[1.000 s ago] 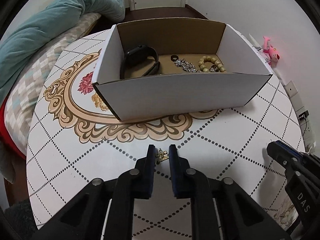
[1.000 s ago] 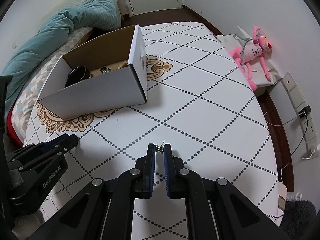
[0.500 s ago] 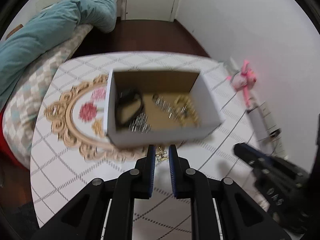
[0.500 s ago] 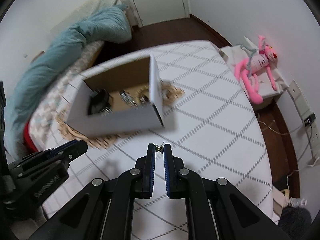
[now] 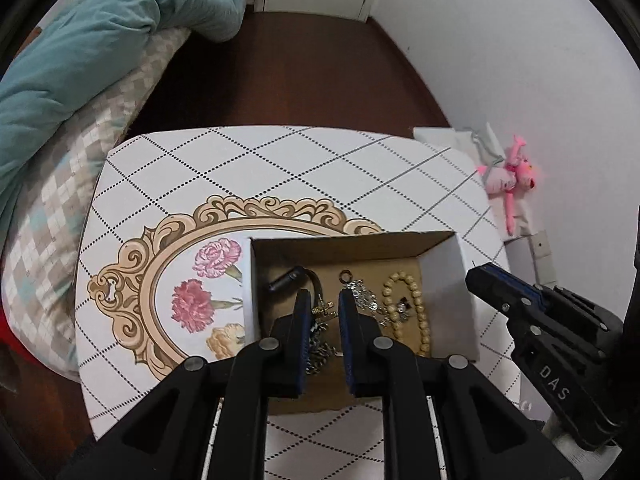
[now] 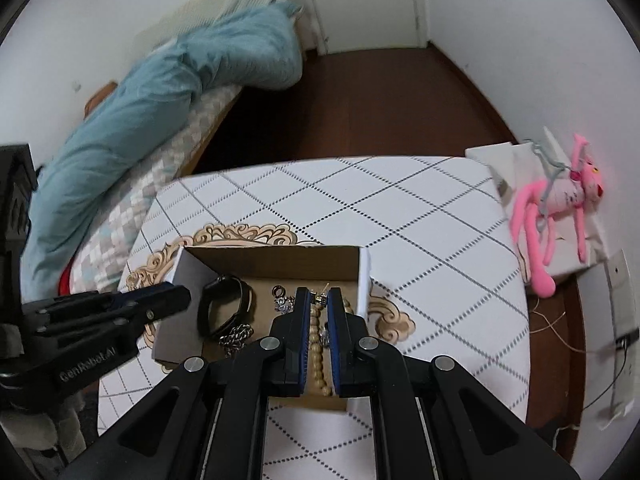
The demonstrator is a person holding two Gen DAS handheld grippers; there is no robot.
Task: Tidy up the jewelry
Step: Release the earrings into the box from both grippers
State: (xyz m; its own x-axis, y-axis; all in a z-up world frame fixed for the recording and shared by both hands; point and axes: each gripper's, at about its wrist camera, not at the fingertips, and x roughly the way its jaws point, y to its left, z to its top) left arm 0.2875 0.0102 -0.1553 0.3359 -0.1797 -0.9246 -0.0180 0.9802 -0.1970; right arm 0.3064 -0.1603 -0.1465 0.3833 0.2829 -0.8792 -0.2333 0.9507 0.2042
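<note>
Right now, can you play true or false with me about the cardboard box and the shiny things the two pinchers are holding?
1. The left gripper pinches a small gold cross-shaped earring above the open brown cardboard box. True.
2. The right gripper is wide open and empty. False: it is shut on a tiny gold stud earring.
3. A string of cream wooden beads lies inside the box. True.
4. The black watch-like band lies on the table outside the box. False: it is inside the box.
5. The pink plush toy sits inside the box. False: it lies off to the side, beyond the table's edge.
</note>
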